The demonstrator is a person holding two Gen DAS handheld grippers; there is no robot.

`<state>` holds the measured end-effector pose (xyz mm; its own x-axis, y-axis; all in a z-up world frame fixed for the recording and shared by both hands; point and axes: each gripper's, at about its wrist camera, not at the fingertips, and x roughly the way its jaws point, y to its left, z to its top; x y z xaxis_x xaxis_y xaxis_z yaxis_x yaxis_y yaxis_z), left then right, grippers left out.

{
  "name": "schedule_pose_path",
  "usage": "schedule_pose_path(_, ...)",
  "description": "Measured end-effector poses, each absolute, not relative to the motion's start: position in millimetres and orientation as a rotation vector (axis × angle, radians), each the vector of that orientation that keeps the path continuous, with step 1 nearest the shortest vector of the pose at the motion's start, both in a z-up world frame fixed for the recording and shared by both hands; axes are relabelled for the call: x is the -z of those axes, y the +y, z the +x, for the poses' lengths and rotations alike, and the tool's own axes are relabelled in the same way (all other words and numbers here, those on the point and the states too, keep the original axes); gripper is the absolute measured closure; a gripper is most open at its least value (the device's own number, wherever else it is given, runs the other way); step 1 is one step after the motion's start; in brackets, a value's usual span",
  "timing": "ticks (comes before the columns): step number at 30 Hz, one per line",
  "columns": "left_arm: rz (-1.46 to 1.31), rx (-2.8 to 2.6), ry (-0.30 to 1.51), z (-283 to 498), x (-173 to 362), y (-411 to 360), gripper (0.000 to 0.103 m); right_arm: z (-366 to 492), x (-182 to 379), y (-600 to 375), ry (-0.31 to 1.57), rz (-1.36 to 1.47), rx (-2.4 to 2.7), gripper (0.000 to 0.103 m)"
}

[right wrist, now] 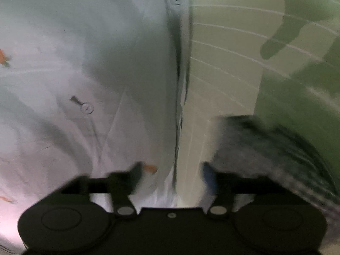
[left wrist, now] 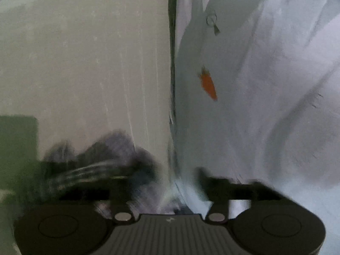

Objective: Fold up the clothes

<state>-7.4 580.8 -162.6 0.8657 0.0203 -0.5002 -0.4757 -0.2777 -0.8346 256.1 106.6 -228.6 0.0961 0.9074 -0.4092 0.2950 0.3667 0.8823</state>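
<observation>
Two wrist views, both smeared by motion blur. I read my left gripper (left wrist: 170, 182) as spread wide, fingers well apart. The white shirt (left wrist: 244, 106) edge runs up the middle of that view between the fingers, but I see neither pad pressing on it. Right gripper (right wrist: 172, 174) likewise stands wide, with the shirt (right wrist: 85, 74) edge passing between its fingers and nothing pinched.

Shirt lies spread on a pale green surface (left wrist: 85, 53). In the left view it fills the right half; in the right view, the left half. It is wrinkled, with a small orange carrot print (left wrist: 208, 84) and a button (left wrist: 211, 19) visible. The right view shows another button (right wrist: 87, 107) and orange marks at the left rim.

Thin white lines cross the surface (right wrist: 223, 42) in the right view. Dark blurred fabric (left wrist: 102, 155) sits low left in the left view and low right (right wrist: 265, 148) in the right view; I cannot tell what it is.
</observation>
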Motion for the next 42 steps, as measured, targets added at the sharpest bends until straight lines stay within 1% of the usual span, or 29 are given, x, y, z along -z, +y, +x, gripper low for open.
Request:
schedule_pose_path(2,-1.694,-0.557,0.381,0,164,587,0.013,270,228,121,1.414,1.043,-0.691,0.013)
schedule_pose_path(3,-1.632,-0.584,0.409,1,163,584,0.007,269,224,123,1.368,0.954,-0.720,0.004)
schedule_pose_path(4,-1.561,-0.610,0.439,1,161,580,0.003,268,220,124,1.321,0.865,-0.746,0.001)
schedule_pose_path(5,-1.486,-0.634,0.470,1,159,574,0.000,266,217,125,1.272,0.777,-0.770,0.001)
schedule_pose_path(10,-1.040,-0.674,0.693,5,144,523,0.000,219,209,111,1.086,0.394,-0.812,0.000)
schedule_pose_path(15,-0.594,-0.576,0.929,27,140,465,0.000,173,209,105,1.004,0.091,-0.861,0.000)
schedule_pose_path(17,-0.480,-0.545,0.990,36,142,448,0.000,163,214,105,1.001,0.040,-0.872,0.000)
schedule_pose_path(21,-0.475,-0.524,1.020,45,153,436,0.000,144,229,102,1.013,-0.031,-0.886,0.000)
schedule_pose_path(26,-0.590,-0.535,1.073,46,178,449,0.000,139,247,115,1.030,-0.105,-0.876,0.000)
schedule_pose_path(32,-0.630,-0.495,1.092,41,192,463,0.000,145,261,134,1.041,-0.197,-0.885,0.000)
schedule_pose_path(35,-0.583,-0.490,1.089,44,193,458,0.000,149,268,143,1.057,-0.233,-0.894,0.000)
schedule_pose_path(42,-0.491,-0.478,1.067,42,195,450,0.000,147,273,153,0.999,-0.288,-0.936,0.000)
